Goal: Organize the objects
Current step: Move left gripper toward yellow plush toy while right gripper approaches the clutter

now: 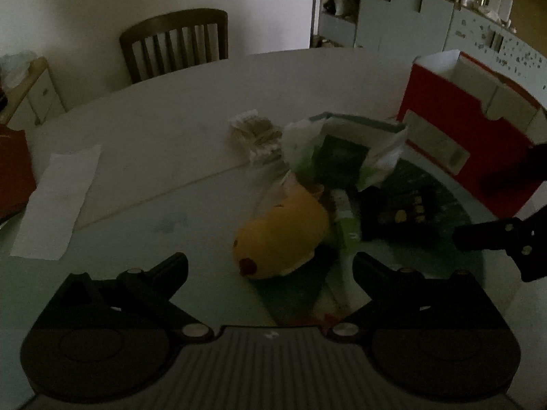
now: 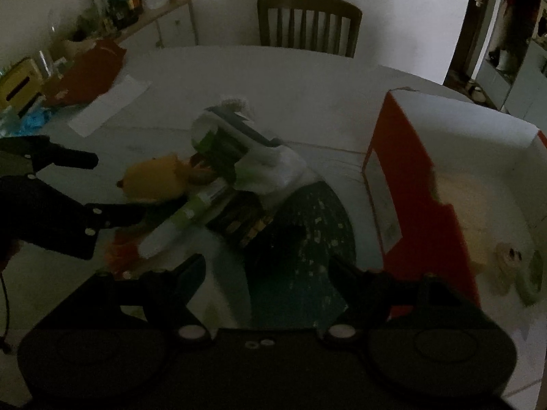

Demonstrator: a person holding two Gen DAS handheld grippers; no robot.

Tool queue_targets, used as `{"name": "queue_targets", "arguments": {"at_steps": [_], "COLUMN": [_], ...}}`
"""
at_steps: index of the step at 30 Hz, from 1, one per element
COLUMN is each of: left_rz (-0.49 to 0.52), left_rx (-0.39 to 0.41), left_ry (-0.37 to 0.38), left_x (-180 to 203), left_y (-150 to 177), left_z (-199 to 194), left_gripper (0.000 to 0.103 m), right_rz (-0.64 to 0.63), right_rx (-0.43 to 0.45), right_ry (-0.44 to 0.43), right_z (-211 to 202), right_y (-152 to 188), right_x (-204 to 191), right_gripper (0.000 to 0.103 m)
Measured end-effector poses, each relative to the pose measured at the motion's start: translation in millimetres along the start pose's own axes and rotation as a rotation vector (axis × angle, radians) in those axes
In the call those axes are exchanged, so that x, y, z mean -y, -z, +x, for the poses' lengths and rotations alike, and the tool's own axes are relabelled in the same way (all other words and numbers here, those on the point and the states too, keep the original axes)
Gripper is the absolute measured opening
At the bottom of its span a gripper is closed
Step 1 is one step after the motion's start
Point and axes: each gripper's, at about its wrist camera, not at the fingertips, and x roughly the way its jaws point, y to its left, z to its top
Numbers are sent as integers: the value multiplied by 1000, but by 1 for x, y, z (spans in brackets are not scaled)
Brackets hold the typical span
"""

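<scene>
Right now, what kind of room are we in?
Probably a dining room in someone's home. There's a big round table with a wooden chair pushed up to it, and cupboards stand along the far wall.

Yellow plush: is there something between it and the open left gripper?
Nothing visible is in the way. The left gripper is open, and the yellow plush lies just ahead of its fingertips on the table. A green tube lies beside the plush on its right, not in front of it.
</scene>
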Motion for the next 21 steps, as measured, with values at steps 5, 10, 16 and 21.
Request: {"name": "queue_targets", "arguments": {"at_steps": [5, 10, 16, 21], "left_rz": [9, 32, 79, 98], "left_rx": [-12, -21, -19, -5], "left_ry": [-14, -27, -23, 2], "left_x": [-7, -11, -7, -3], "left_y": [-2, -5, -7, -9], "left_z": [17, 32, 43, 48], "left_gripper": [103, 103, 103, 102], "right_rz": [-28, -73, -133, -157], "right_rx": [-21, -49, -60, -66], "right_ry": [9, 15, 12, 9], "right_z": [20, 39, 55, 63], "right_y": [-8, -14, -18, -20], "right_x": [1, -2, -10, -16], "right_gripper": [79, 79, 79, 77]}}
